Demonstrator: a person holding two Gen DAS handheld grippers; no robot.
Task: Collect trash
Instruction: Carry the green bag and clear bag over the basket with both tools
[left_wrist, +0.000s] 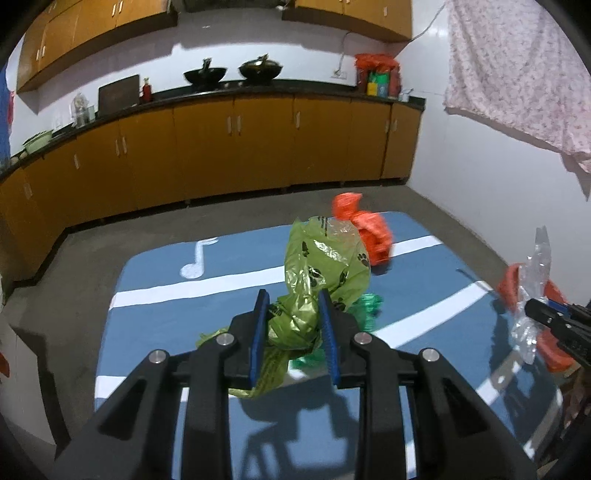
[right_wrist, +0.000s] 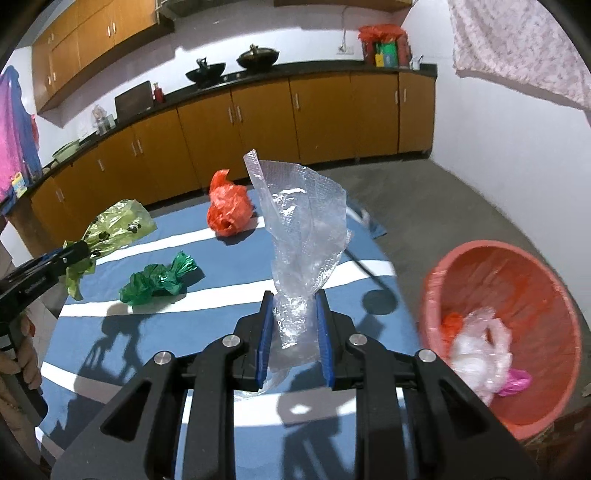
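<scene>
Green bag (left_wrist: 325, 266) btwn L fingers (left_wrist: 260, 325).

You are seeing no wording clear enough to read. The green bag (left_wrist: 325, 266) is showing black paw prints and a blurred line of print; the blue table cover (left_wrist: 166, 317) is carrying a white music note (left_wrist: 197, 260).

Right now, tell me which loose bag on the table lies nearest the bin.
The orange bag; the dark green bag lies farther from the bin.
</scene>
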